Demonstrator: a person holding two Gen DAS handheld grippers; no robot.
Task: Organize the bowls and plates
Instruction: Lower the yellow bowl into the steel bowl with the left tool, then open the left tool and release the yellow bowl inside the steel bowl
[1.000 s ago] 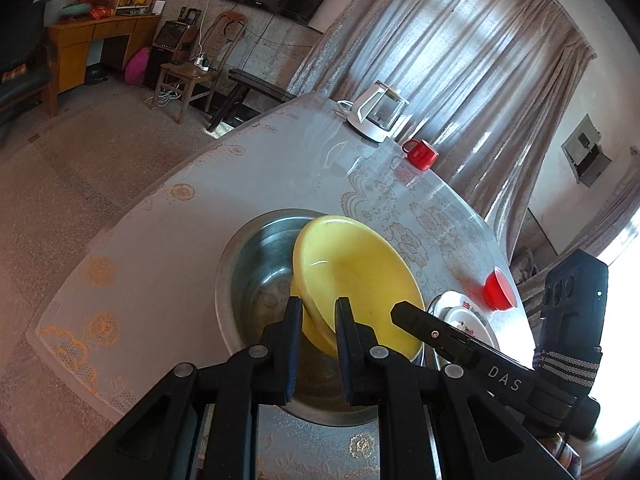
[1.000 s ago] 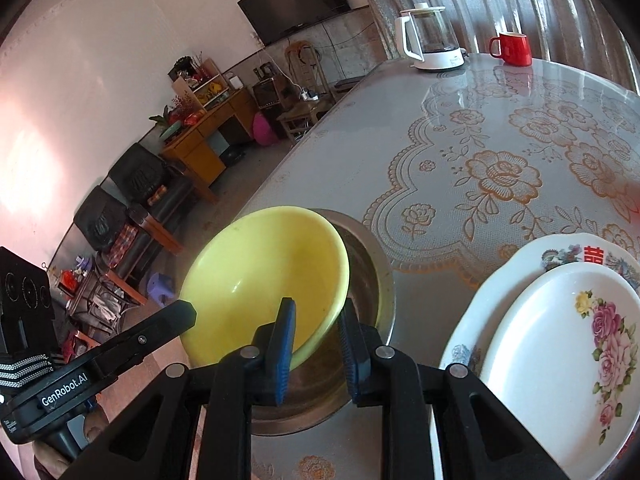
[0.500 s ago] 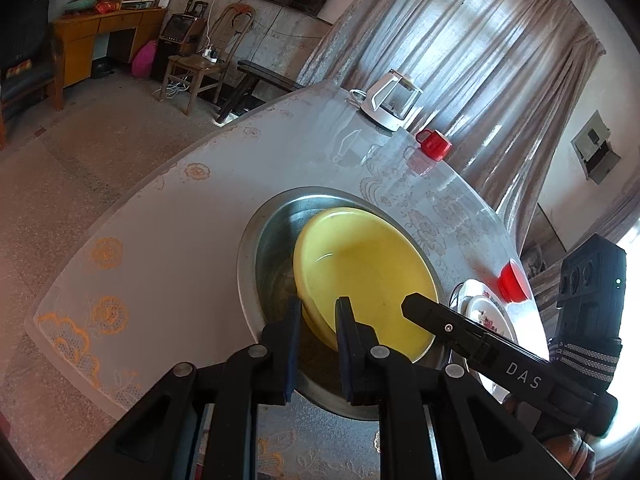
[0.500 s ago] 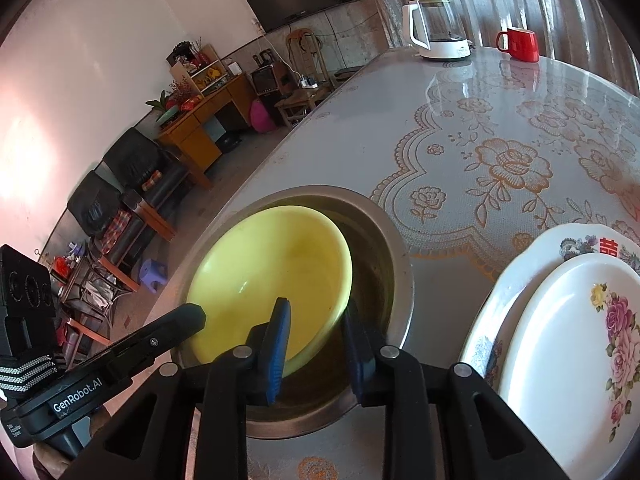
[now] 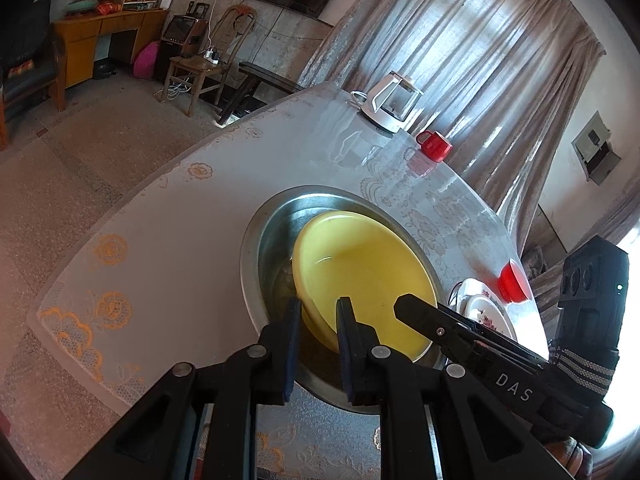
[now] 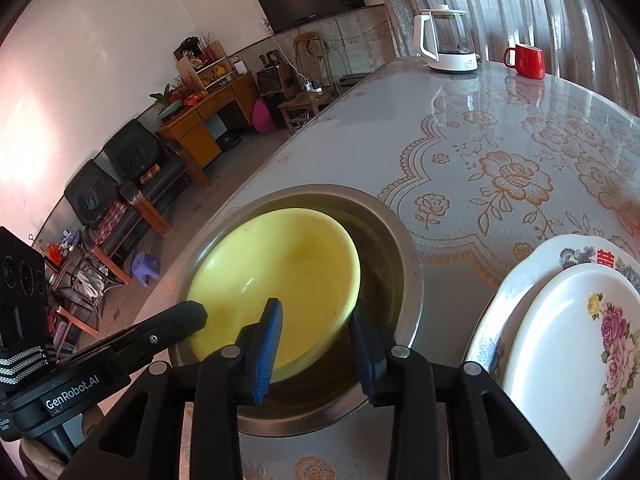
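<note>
A yellow bowl (image 5: 360, 272) lies inside a larger steel basin (image 5: 268, 236) on the table; both also show in the right wrist view, the bowl (image 6: 280, 264) and the basin (image 6: 400, 256). My left gripper (image 5: 318, 312) straddles the bowl's near rim, with its fingers close on either side. My right gripper (image 6: 316, 312) has its jaws spread wider around the opposite rim, not pressing it. Two stacked flowered plates (image 6: 568, 344) lie to the right of the basin.
A glass kettle (image 6: 444, 40) and a red mug (image 6: 528, 60) stand at the table's far end. A small red bowl (image 5: 510, 280) sits beyond the plates. The table edge and the floor drop away on the left.
The yellow bowl has come down from a tilted, raised position and now rests in the steel basin. My right gripper's jaws have opened off its rim.
</note>
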